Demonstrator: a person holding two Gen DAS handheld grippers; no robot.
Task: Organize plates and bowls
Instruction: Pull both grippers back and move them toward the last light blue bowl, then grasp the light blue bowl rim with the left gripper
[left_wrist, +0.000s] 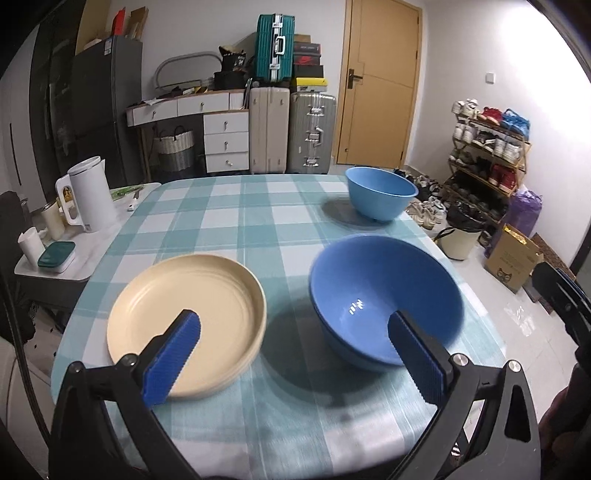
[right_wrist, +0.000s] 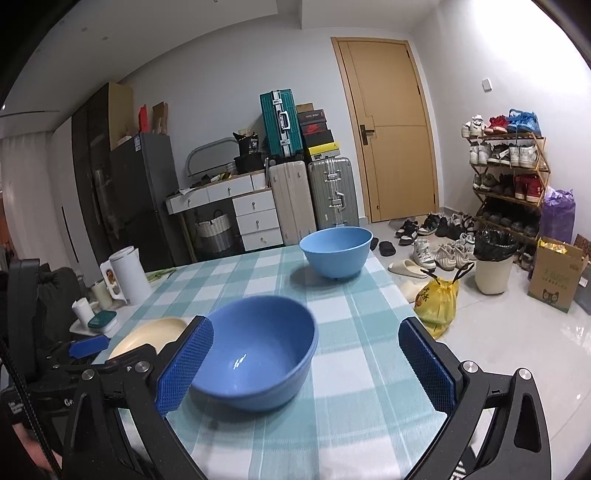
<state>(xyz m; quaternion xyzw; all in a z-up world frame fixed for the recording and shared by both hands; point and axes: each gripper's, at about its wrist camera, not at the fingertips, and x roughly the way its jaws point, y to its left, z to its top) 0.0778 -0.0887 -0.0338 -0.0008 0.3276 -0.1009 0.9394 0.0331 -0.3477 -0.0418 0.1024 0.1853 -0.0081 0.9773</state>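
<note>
A cream plate (left_wrist: 188, 325) lies on the checked tablecloth at the near left, and shows again as the plate (right_wrist: 155, 334) behind the left tool. Right of it stands a dark blue bowl (left_wrist: 384, 299), the same bowl (right_wrist: 258, 347) in the right wrist view. A lighter blue bowl (left_wrist: 380, 197) sits at the table's far right corner, also the lighter bowl (right_wrist: 336, 251). My left gripper (left_wrist: 295, 350) hovers open above the near edge, between plate and dark bowl. My right gripper (right_wrist: 306, 360) is open too, its left finger in front of the dark bowl's rim.
A white kettle (left_wrist: 90, 194), cups and a green-lidded box (left_wrist: 55, 254) stand on a side table at the left. The table's right edge (left_wrist: 461, 266) drops to a floor with shoes, a bin (right_wrist: 493, 262), a yellow bag (right_wrist: 437, 302) and a cardboard box.
</note>
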